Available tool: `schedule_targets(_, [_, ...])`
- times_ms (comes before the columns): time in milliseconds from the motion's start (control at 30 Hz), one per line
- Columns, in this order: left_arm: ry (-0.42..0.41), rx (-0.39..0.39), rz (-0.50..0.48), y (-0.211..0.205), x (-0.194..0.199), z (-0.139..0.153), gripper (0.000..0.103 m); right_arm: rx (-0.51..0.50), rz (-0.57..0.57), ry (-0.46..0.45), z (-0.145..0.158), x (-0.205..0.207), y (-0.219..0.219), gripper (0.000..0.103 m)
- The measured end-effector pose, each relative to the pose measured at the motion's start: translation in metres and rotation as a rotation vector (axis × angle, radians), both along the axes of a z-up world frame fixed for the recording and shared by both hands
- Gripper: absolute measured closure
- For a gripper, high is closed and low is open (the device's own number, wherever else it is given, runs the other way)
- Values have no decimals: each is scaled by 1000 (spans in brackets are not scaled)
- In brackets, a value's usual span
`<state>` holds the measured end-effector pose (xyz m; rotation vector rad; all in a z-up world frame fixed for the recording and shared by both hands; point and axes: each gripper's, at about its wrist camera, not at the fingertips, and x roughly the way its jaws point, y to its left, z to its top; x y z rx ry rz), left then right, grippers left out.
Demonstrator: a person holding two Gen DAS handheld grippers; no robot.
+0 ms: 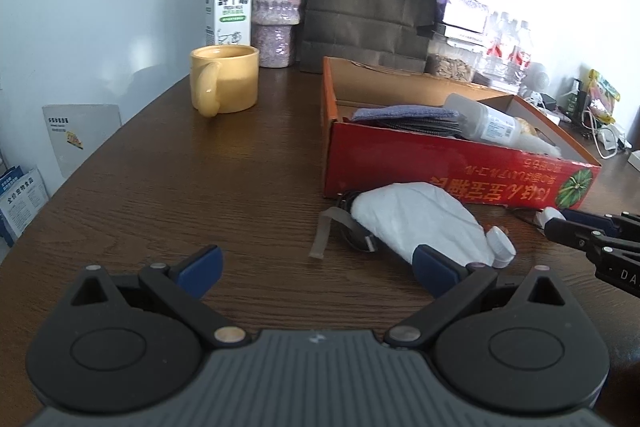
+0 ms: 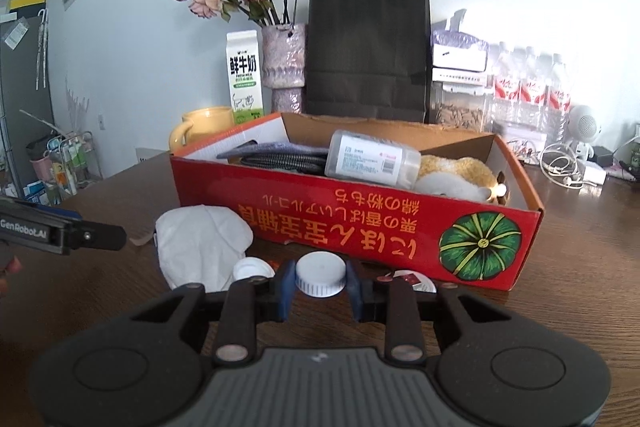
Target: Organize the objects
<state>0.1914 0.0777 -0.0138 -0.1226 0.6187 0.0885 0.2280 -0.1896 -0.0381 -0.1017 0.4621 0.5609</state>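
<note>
A red cardboard box stands on the brown table and holds folded cloths, a clear bottle and a plush toy. A white face mask lies in front of the box beside a small white cap. My right gripper is shut on a white bottle cap just before the box. It also shows at the right edge of the left wrist view. My left gripper is open and empty, left of the mask.
A yellow mug, a milk carton, a vase of dried roses and a black paper bag stand at the back. Water bottles and cables are at the right. A strap lies by the mask.
</note>
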Motion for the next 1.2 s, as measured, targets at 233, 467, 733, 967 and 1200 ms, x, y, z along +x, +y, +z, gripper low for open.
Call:
schedule_targets(233, [-4, 14, 0, -3, 7, -3, 0, 5, -5, -17, 2, -4, -2, 77])
schedule_targets(467, [-3, 93, 39, 7, 21, -5, 13, 5, -3, -21, 2, -4, -2, 76])
schedule_targets(733, [53, 99, -39, 10, 33, -18, 61, 5, -3, -20, 2, -4, -1, 76])
schedule_targets(967, [6, 63, -69, 4, 19, -14, 102, 6, -1, -20, 2, -4, -1, 76])
schedule_targets(1200, [-116, 55, -46, 2, -8, 16, 102, 6, 0, -21, 1, -5, 0, 76])
